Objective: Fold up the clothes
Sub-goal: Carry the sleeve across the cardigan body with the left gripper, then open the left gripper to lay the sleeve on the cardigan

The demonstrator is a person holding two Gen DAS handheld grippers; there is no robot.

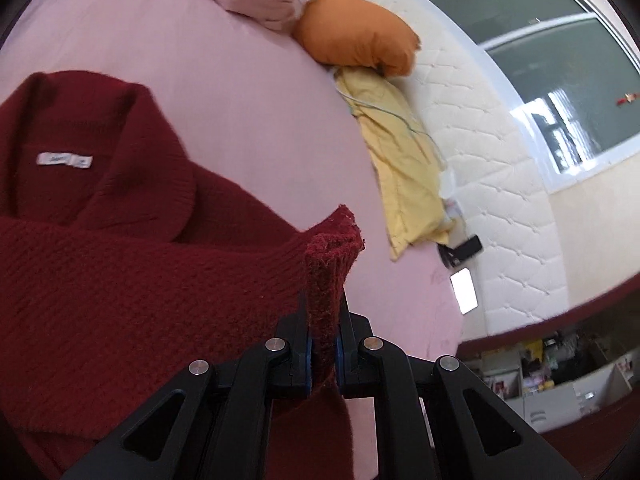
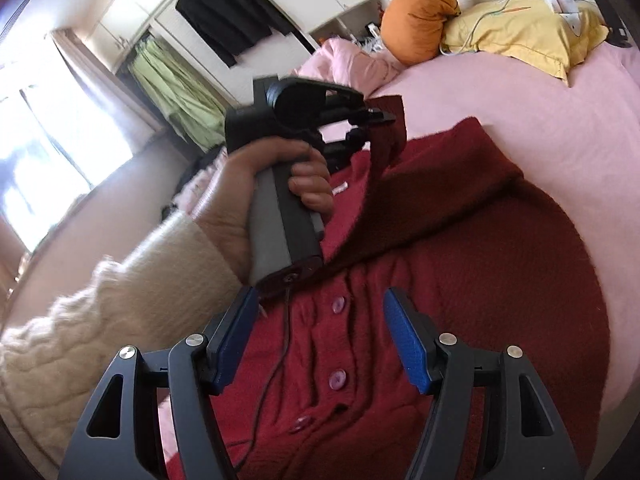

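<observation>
Two grippers were in your hands over the pink-sheeted bed (image 1: 224,92). Your left gripper (image 1: 323,320) had its fingers pinched tight on the cuff of a sleeve of the dark red knitted cardigan (image 1: 120,264), lifting that sleeve above the garment. The cardigan lay spread on the bed, collar and white label (image 1: 64,160) toward the far left in the left wrist view. Your right gripper (image 2: 320,340) hovered over the buttoned front, its blue-padded fingers (image 2: 404,340) wide apart and holding nothing. Your left hand (image 2: 280,196), in a cream knitted sleeve (image 2: 112,320), gripped its handle. An orange pillow (image 1: 356,32) and a yellow pillow (image 1: 404,168) lay at the far edge.
</observation>
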